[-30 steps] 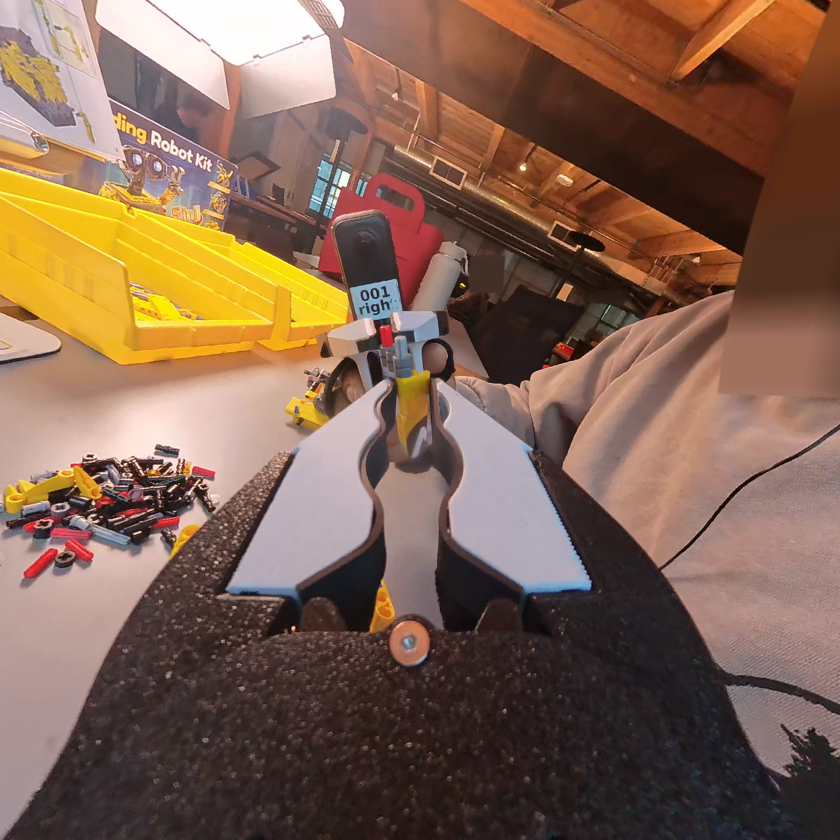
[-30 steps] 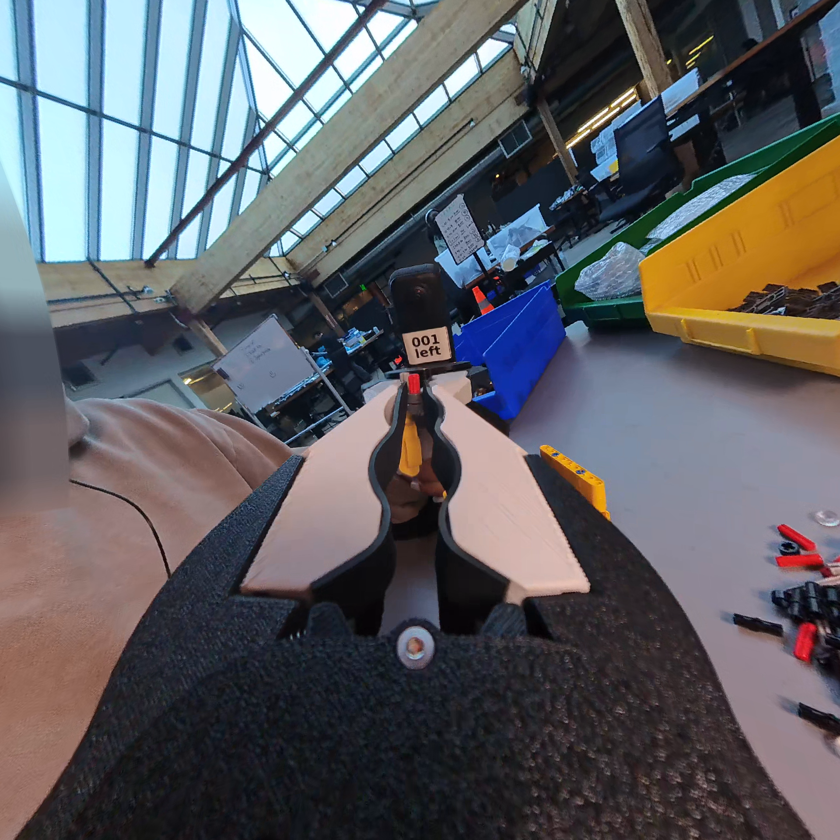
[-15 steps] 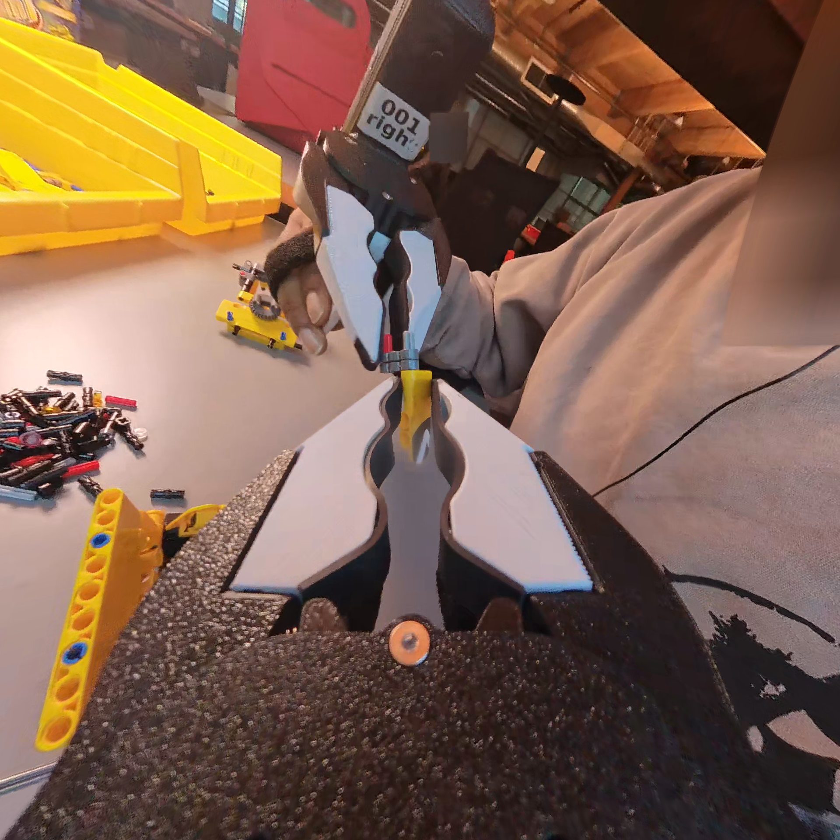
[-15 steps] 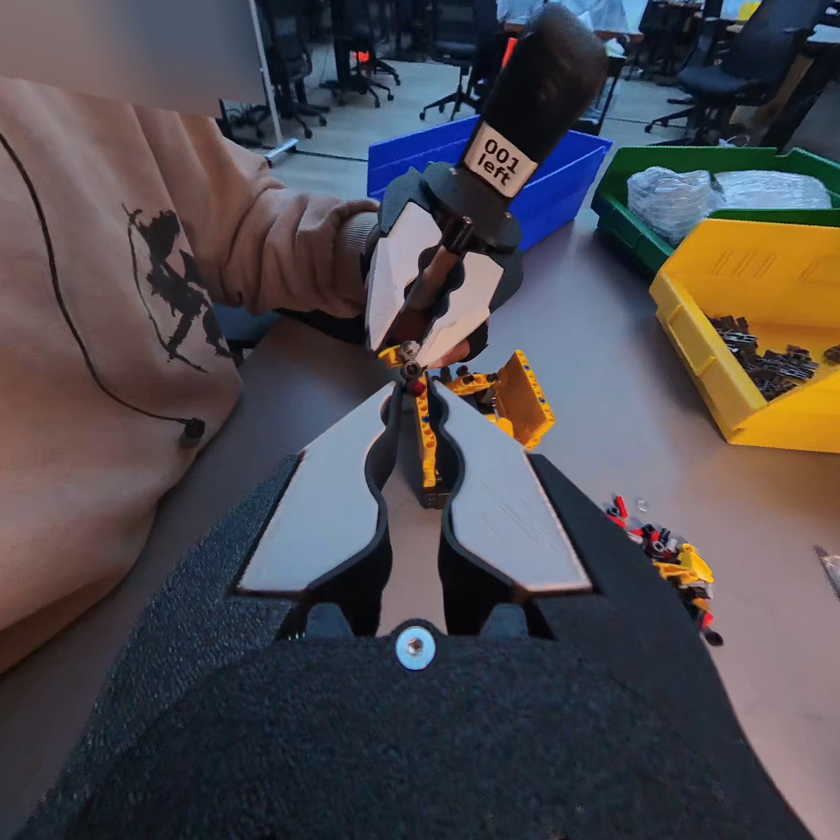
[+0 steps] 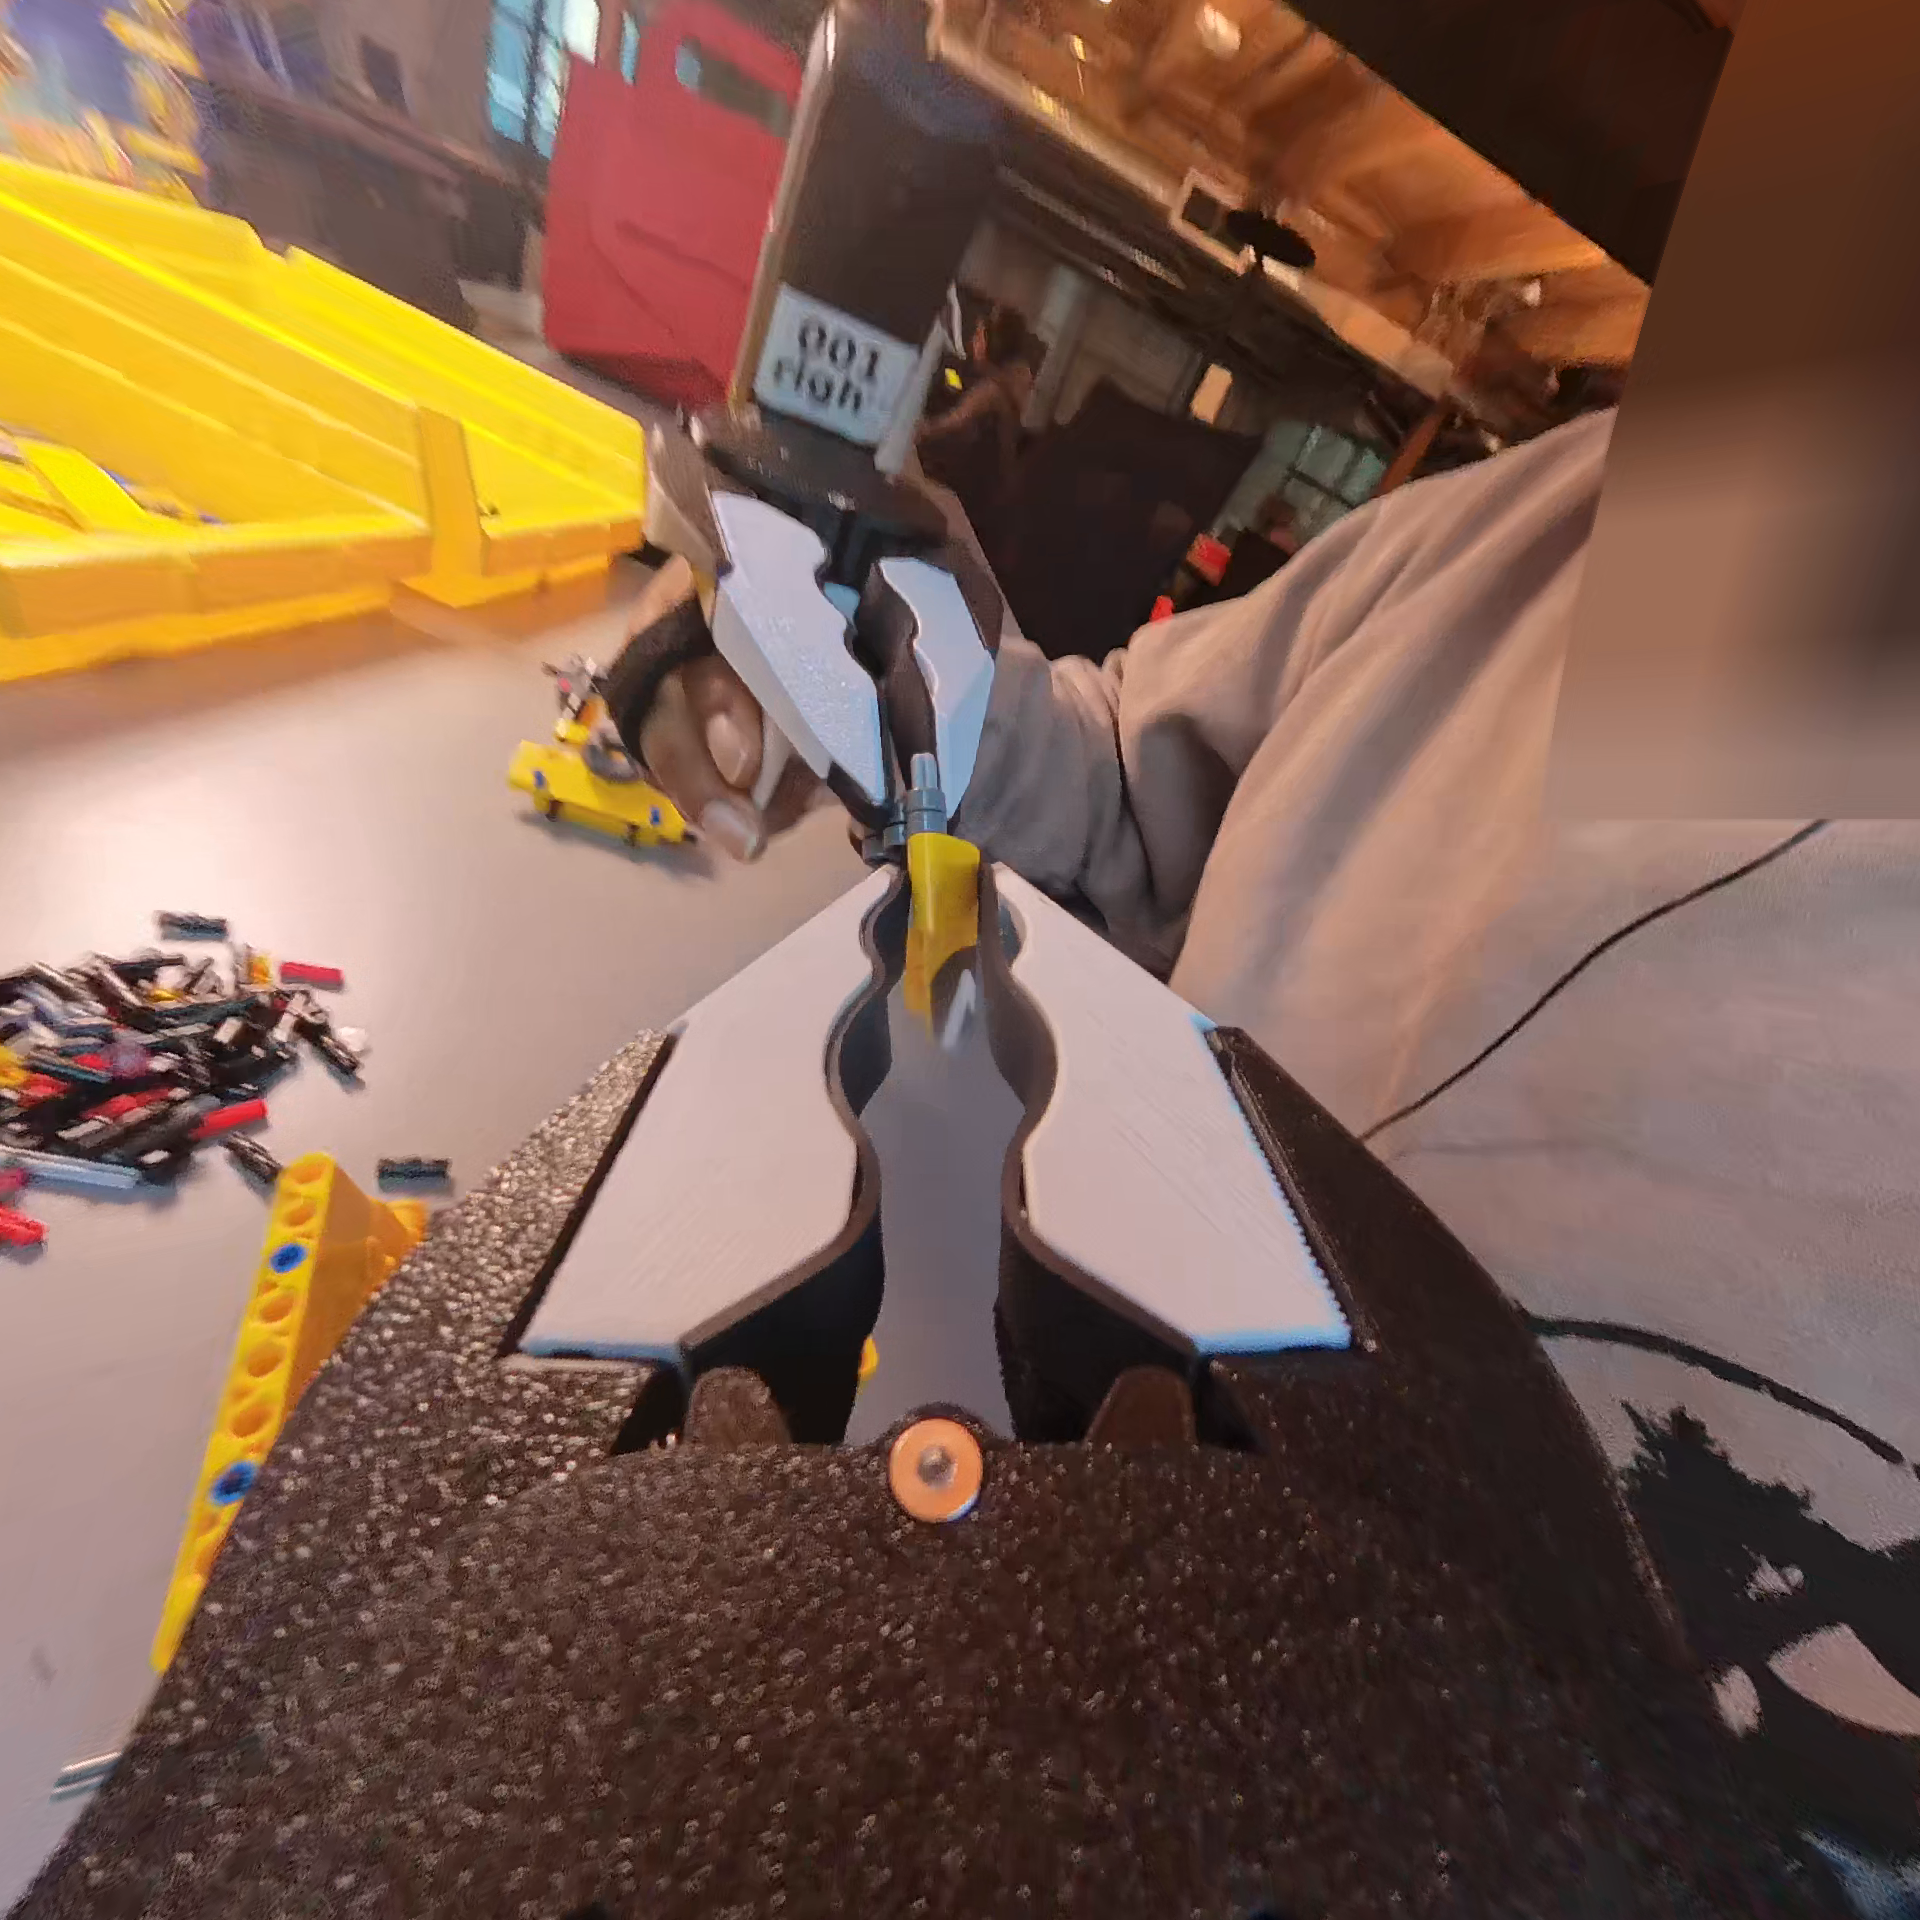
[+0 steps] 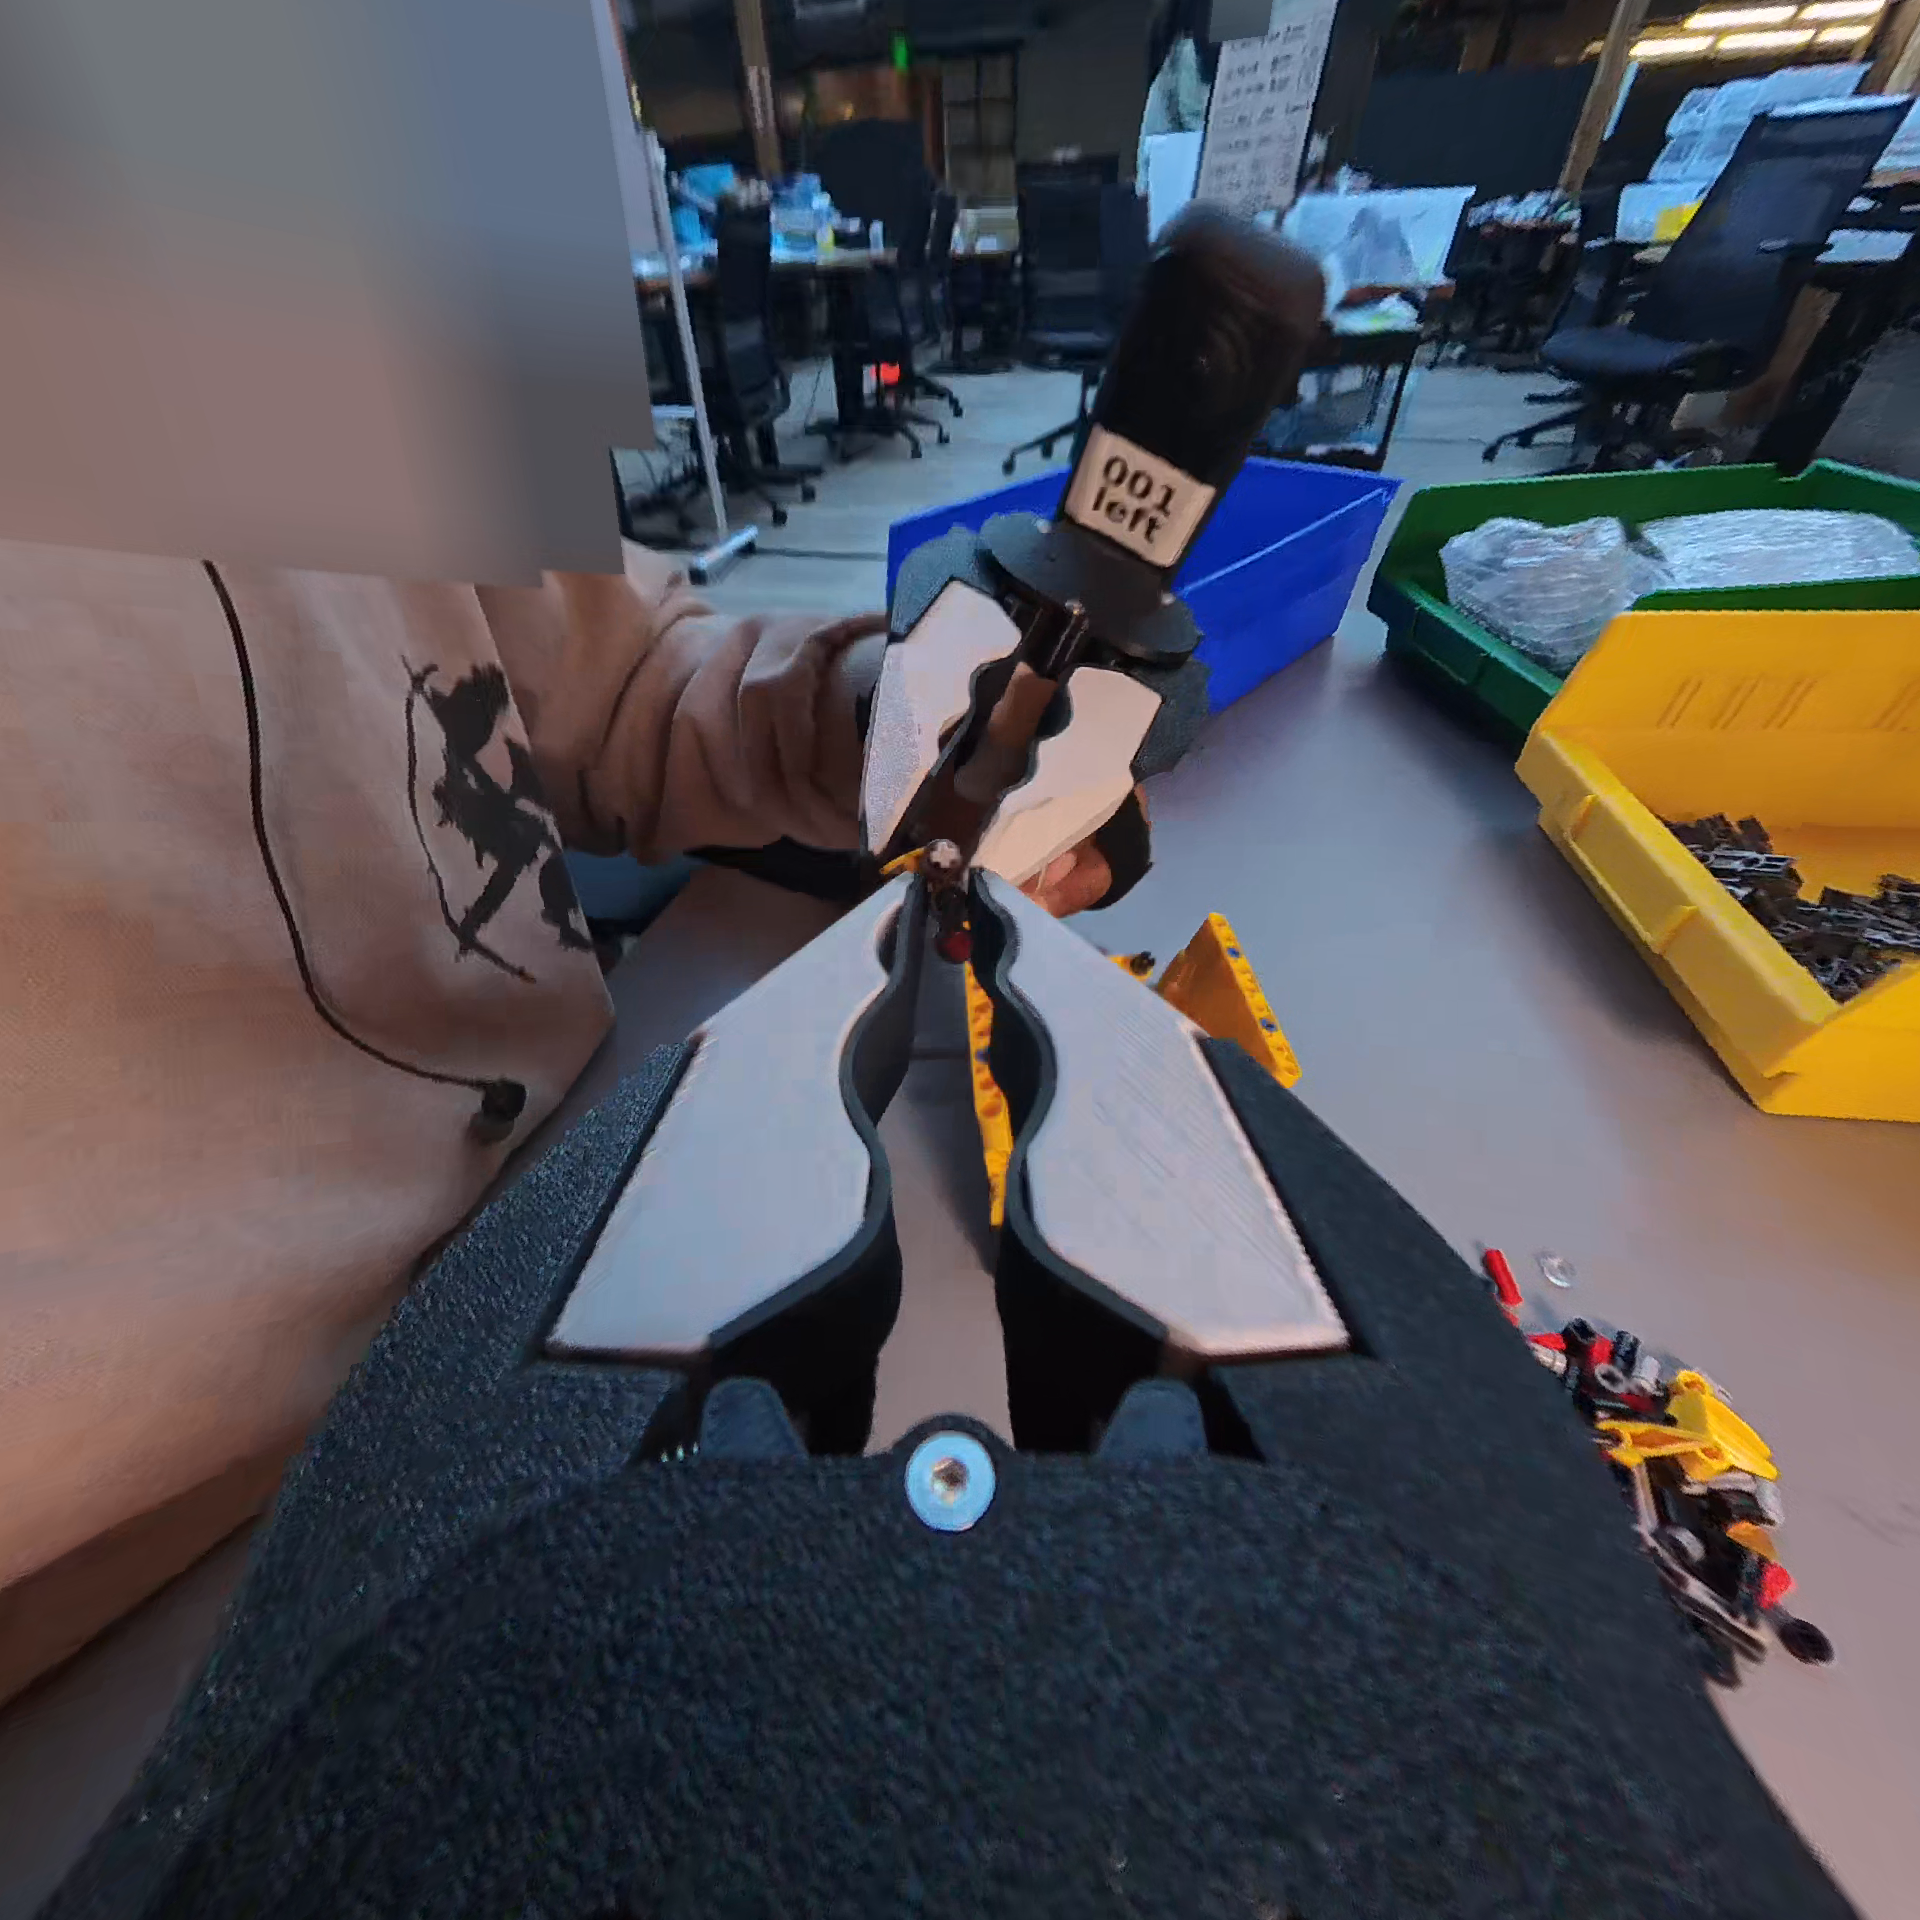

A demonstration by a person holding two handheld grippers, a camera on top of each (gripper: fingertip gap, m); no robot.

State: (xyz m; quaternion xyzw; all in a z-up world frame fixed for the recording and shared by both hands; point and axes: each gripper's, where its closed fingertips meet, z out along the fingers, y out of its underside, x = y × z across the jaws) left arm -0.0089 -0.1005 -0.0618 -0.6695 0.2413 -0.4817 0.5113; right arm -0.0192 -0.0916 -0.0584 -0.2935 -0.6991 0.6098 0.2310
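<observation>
- Clamping a small yellow piece [image 5: 940,904] between the tips of the left gripper [image 5: 938,883], jaws closed on it above the grey table [image 5: 436,831]
- Pinching a grey pin [image 5: 923,798] in the tips of the right gripper [image 5: 902,805], jaws shut on it, the pin standing on top of the yellow piece and touching it
- Meeting tip to tip in the right wrist view too: right gripper [image 6: 945,894] closing on the grey pin [image 6: 943,858], with a dark stem and a red end [image 6: 952,943] below it, the left gripper [image 6: 940,847] coming in from above
- Lying on the table under the grippers: a yellow holed beam [image 5: 272,1340], joined to a larger yellow build [image 6: 1236,997]
- Sitting farther off beside a hand: a small yellow assembly [image 5: 597,784]
- Spreading on the table well apart from the grippers: a pile of small black, red and yellow parts [image 5: 145,1049]
- Standing along the table's edges: yellow bins [image 5: 312,520], a yellow bin of dark parts [image 6: 1745,883], a green bin [image 6: 1621,551] with wrapped plastic, a blue bin [image 6: 1268,561]
</observation>
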